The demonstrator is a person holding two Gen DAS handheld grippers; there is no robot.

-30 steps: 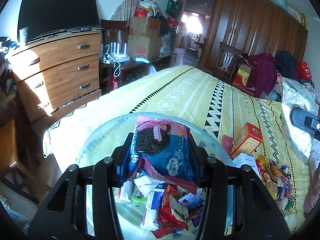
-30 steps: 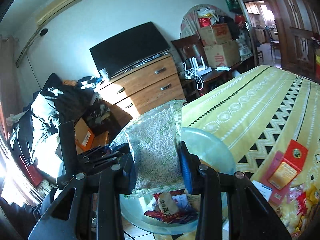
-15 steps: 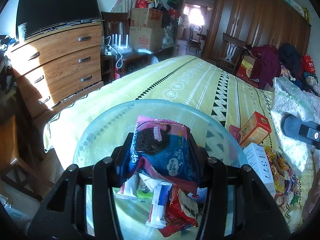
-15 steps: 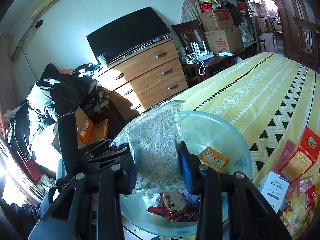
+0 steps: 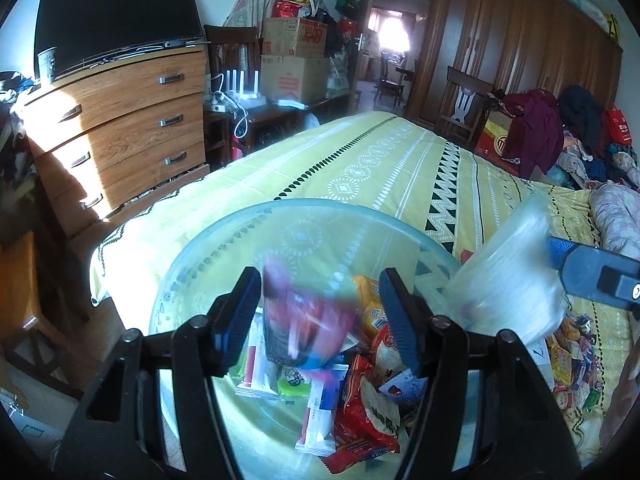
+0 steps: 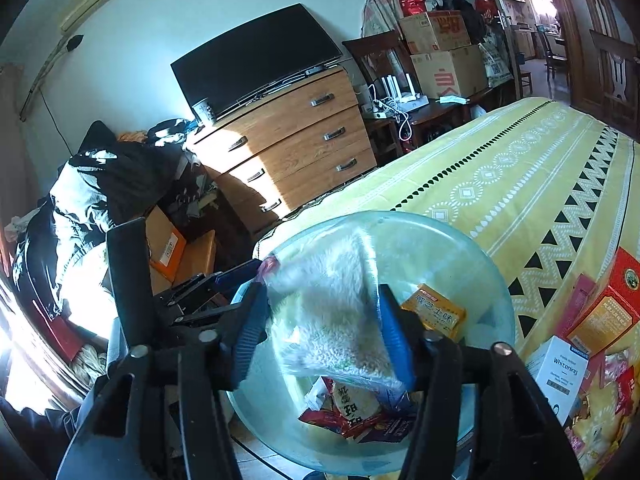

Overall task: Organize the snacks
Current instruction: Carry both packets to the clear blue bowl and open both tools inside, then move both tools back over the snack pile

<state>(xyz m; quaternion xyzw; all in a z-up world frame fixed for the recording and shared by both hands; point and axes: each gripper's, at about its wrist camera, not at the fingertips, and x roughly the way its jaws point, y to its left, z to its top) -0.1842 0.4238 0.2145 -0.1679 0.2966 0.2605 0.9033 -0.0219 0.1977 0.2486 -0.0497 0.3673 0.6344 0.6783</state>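
Note:
A clear glass bowl point(image 5: 192, 280) point(image 6: 472, 248) with several snack packs sits at the corner of the yellow bed. My left gripper point(image 5: 318, 316) is open above it; a pink and blue cookie pack point(image 5: 304, 328) is blurred between its jaws, dropping into the bowl. My right gripper point(image 6: 324, 326) is open over the bowl too; a clear bag of white grains point(image 6: 336, 316) is blurred and tilted between its jaws, touching neither clearly. That bag point(image 5: 508, 292) also shows in the left wrist view at the right.
Loose snacks point(image 5: 576, 360) and boxes point(image 6: 600, 312) lie on the bed point(image 5: 400, 168) right of the bowl. A wooden dresser point(image 5: 120, 120) with a TV stands left, past the bed's edge. Clothes pile up at the far right point(image 5: 580, 128).
Both grippers have opened. The cookie pack has slipped from the left jaws and the grain bag from the right jaws, both falling toward the bowl. Both grippers moved further over the bowl.

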